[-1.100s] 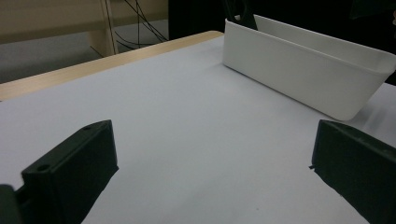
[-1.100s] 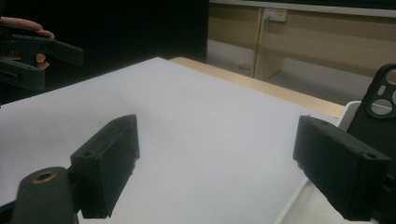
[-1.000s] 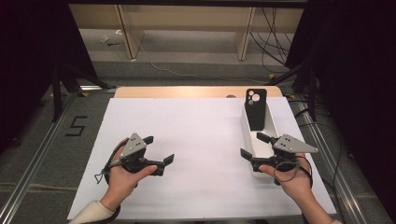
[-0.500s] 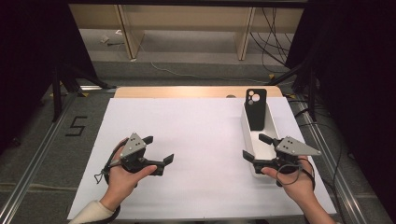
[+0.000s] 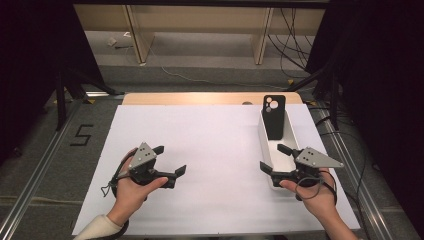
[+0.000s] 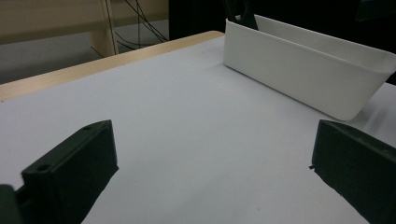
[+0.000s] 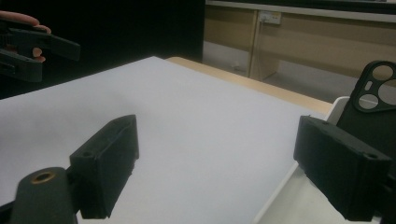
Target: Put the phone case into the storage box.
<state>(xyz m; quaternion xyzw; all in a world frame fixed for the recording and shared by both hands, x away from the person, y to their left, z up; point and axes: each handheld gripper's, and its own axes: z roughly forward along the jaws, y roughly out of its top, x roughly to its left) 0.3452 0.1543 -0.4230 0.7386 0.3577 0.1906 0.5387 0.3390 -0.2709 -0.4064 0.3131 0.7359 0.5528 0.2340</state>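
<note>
A white tray point(image 5: 273, 159), long and narrow, lies on the white sheet point(image 5: 215, 150) that covers the table, toward its right side in the high view. A black phone case point(image 5: 274, 117) stands upright inside the tray's far end, leaning on the end wall, with its camera cut-out at the top.

The right gripper point(image 5: 277, 160) sits at the tray's near end, at about 6 o'clock from the phone case. Its jaws stand wide apart and hold nothing: one jaw is over the inside of the tray, the other just outside the tray's left wall over the sheet. In the right gripper view the phone case point(image 7: 373, 112) rises behind the right-hand jaw, at about 2 o'clock.

The left gripper point(image 5: 170, 161) rests low over the sheet, well apart from the tray, at about 9 o'clock from the right gripper. Its jaws are also spread wide with only bare sheet between them. In the left gripper view the tray point(image 6: 303, 70) lies ahead at about 1 o'clock.
</note>
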